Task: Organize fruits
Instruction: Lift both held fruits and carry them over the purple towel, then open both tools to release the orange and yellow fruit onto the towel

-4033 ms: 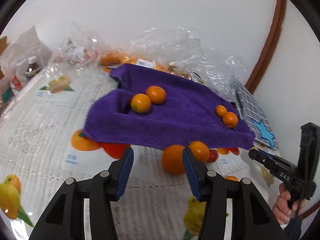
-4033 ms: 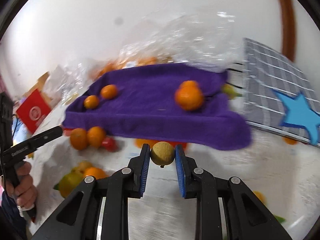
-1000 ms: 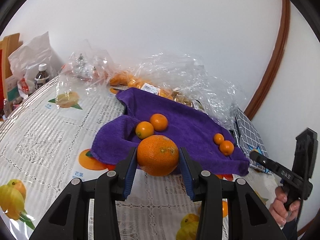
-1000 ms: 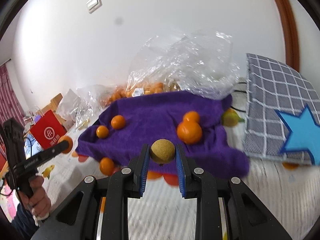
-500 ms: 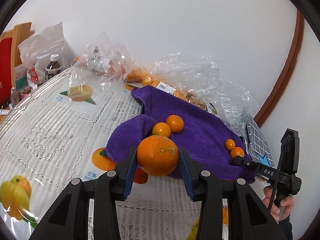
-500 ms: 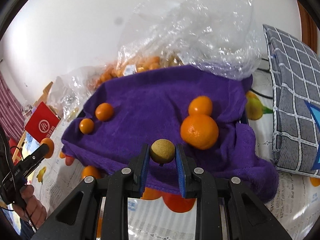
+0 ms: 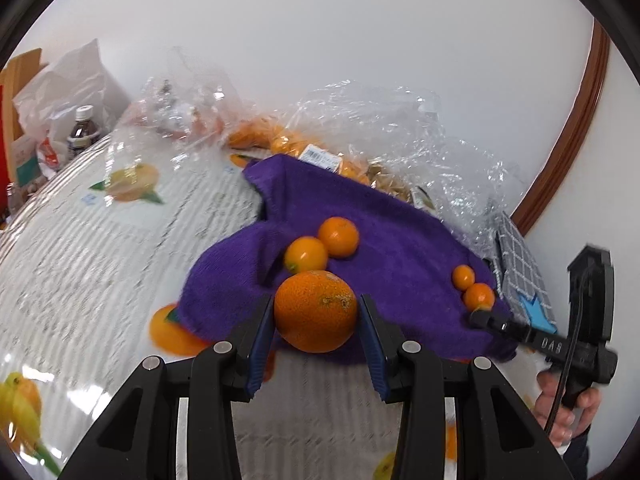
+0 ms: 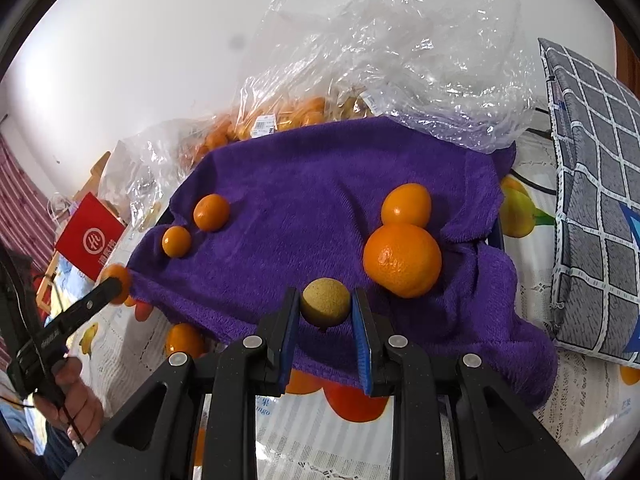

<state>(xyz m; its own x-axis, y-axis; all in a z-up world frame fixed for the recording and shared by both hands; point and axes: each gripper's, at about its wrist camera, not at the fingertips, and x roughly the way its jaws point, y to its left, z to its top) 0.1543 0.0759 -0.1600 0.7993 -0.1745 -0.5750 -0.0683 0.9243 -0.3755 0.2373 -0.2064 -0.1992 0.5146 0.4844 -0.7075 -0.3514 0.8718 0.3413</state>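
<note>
While each gripper clasps one fruit, both hang over the near edge of the purple towel (image 8: 304, 184).

The left gripper (image 7: 318, 320) clenches a large orange (image 7: 315, 311) across its widest girth: firm, fairly heavy, likely slippery-skinned. The right gripper (image 8: 325, 312) pinches a small tan fruit (image 8: 325, 307), light, probably thin-shelled, so gentle pressure suits. Ahead of it lie another orange (image 8: 402, 260) and smaller citrus (image 8: 211, 212).
</note>
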